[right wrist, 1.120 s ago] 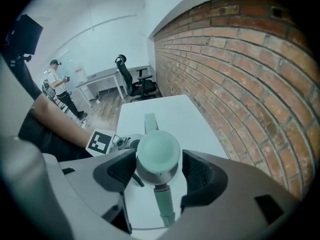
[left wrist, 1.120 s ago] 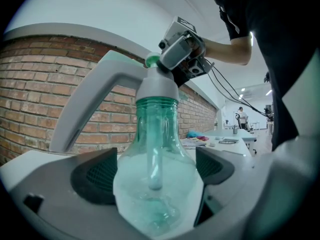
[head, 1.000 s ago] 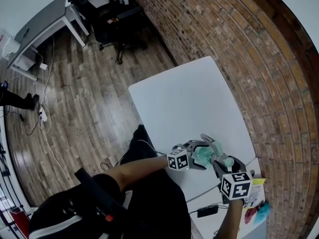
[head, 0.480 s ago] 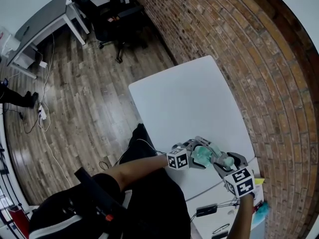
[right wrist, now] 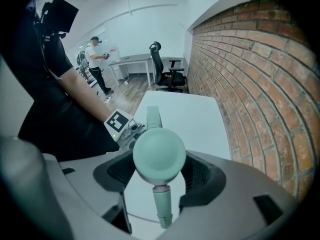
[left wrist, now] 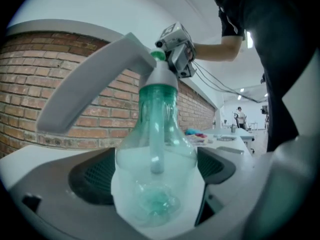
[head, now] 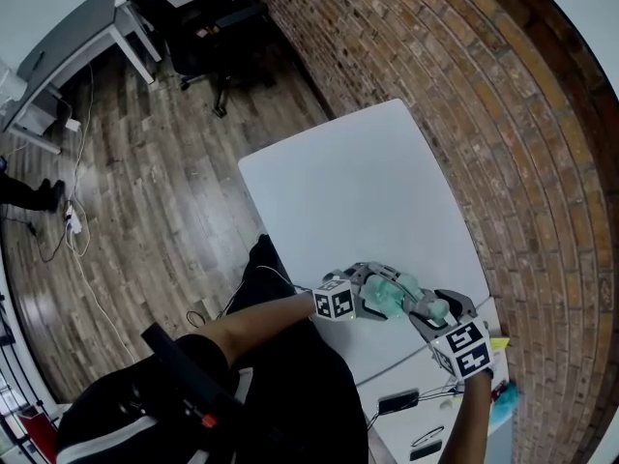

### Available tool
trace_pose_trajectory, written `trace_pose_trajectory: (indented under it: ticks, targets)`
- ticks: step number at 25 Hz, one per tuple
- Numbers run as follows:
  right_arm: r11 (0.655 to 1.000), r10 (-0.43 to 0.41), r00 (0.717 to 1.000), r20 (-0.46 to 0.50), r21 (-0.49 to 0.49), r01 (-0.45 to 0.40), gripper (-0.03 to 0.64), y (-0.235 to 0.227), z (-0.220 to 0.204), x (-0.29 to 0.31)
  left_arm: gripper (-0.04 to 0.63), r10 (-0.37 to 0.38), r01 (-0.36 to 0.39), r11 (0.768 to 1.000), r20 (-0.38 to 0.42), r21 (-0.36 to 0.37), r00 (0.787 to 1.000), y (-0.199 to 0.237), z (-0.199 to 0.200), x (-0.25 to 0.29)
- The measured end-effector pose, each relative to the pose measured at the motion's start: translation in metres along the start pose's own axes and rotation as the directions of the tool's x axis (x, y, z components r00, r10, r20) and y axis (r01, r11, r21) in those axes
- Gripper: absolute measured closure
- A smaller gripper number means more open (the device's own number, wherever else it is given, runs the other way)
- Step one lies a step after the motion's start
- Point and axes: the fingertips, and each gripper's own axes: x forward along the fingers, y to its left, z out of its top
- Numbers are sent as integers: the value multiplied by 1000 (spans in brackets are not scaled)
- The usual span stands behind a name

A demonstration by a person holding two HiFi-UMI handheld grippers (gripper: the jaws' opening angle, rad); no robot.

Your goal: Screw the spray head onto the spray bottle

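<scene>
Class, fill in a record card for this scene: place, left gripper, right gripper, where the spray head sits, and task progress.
Place: over a white table beside a brick wall
Left gripper: shut on the spray bottle
Right gripper: shut on the spray head
Head position: on the bottle's neck
Progress: tightness cannot be told

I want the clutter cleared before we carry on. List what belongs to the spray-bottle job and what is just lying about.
Belongs to the job:
spray bottle
spray head

Just lying about:
office chair
grey desk
</scene>
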Motion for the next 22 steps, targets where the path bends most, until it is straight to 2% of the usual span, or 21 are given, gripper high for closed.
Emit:
trace_pose_trajectory:
  ticks: [4,13,17,20,22]
  targets:
    - [1000,-8,1000,10,6,8,345,0,1,0,101,-16,15,1000,-73,-10,997,-4,-34,-4]
    - [1000,3,1000,23,1,-3,345,0,2,1,101,13,-15,1000,-48,-28,999,0,-45,6]
    - [995,48,998,29,-90,-45,345,3,2,1,101,-10,9,1000,-46,-28,999,0,-45,7]
    - [973,107,993,40,-210,-96,344,6,1,1,101,-19,17,999,-45,-27,999,0,-45,8]
    - [961,146,988,41,-243,-132,344,7,-1,2,101,-22,21,999,-45,-26,999,0,-45,8]
